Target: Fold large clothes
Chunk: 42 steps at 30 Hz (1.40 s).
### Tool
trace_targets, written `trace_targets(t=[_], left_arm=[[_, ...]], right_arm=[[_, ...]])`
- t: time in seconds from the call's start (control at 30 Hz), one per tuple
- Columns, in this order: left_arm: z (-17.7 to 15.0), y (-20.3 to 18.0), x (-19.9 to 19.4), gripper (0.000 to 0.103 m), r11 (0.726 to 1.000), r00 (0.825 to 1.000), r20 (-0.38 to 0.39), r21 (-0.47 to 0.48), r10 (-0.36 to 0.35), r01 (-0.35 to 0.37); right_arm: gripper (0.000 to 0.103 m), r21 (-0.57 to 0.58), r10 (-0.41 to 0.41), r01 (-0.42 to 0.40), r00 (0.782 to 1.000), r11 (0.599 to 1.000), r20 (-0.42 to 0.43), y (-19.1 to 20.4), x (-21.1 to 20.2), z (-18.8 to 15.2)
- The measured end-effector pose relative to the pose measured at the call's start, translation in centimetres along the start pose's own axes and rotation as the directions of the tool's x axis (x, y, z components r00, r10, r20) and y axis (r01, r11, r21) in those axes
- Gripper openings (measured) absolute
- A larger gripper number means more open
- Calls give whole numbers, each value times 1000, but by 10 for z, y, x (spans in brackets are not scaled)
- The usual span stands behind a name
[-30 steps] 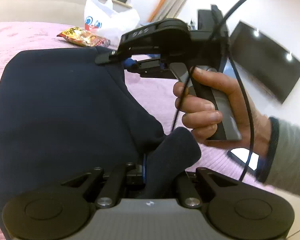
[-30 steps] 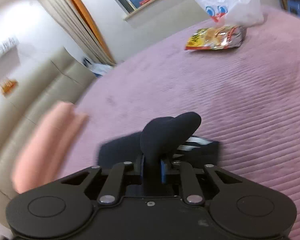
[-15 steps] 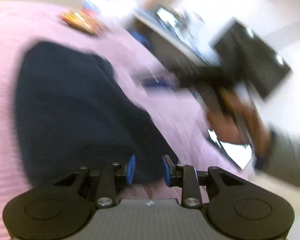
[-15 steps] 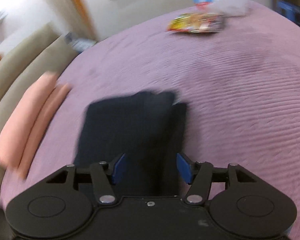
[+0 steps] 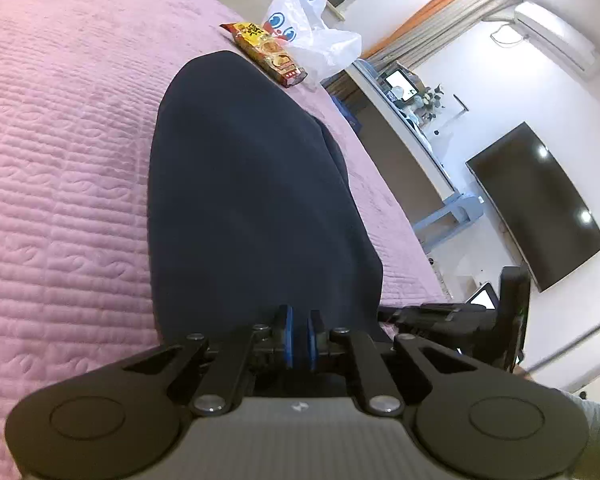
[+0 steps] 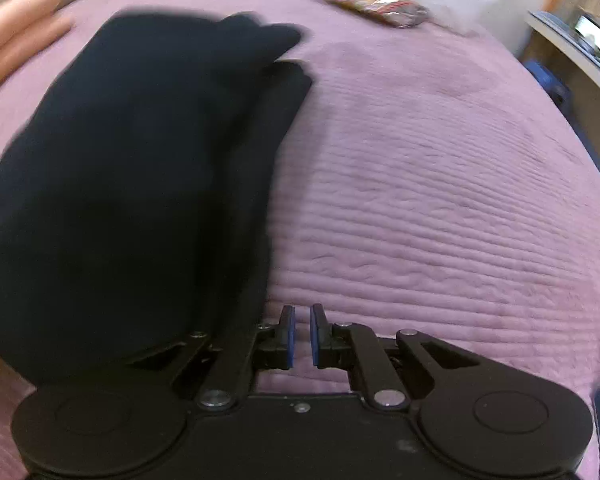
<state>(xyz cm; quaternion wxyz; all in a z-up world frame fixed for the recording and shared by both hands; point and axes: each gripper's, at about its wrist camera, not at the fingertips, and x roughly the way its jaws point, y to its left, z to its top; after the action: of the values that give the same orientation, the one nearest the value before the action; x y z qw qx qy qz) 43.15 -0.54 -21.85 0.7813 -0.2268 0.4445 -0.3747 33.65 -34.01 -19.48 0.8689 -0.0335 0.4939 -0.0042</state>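
A dark navy garment (image 5: 244,200) lies folded into a long shape on the pink quilted bed (image 5: 60,168). It also shows, blurred, in the right wrist view (image 6: 132,184). My left gripper (image 5: 299,336) is at the garment's near edge, its blue pads almost together with nothing between them. My right gripper (image 6: 302,336) is over bare quilt just right of the garment, pads nearly together and empty. The right gripper's body shows low right in the left wrist view (image 5: 460,320).
A snack packet (image 5: 266,52) and a white plastic bag (image 5: 312,36) lie at the far end of the bed. A pink pillow (image 6: 16,36) is at the far left. A desk (image 5: 400,120) and a TV (image 5: 536,204) stand beyond the bed's right edge.
Both grippers let go of the navy garment, opened, then closed to a narrow gap. The garment dropped flat on the bed. Both grippers pulled back to its near end.
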Motion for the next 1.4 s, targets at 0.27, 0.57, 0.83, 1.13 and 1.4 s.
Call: trace_targets(t=[0.27, 0.57, 0.83, 1.13, 1.4], left_arm=[[3, -47, 24, 10, 970, 989, -49, 205, 142, -129], [-4, -40, 20, 11, 987, 998, -40, 155, 56, -49], [-11, -31, -6, 13, 992, 998, -51, 122, 32, -26], [-13, -13, 10, 8, 1000, 1000, -23, -21, -10, 9], [-15, -23, -10, 17, 998, 999, 3, -39, -46, 46]], right_arm=[[12, -119, 299, -276, 909, 954, 290, 28, -32, 99], [9, -174, 216, -166, 920, 971, 326, 69, 72, 136], [22, 69, 31, -53, 960, 996, 279, 13, 45, 142], [42, -8, 47, -47, 985, 999, 167, 51, 15, 51], [37, 9, 175, -180, 964, 984, 199, 70, -56, 37]])
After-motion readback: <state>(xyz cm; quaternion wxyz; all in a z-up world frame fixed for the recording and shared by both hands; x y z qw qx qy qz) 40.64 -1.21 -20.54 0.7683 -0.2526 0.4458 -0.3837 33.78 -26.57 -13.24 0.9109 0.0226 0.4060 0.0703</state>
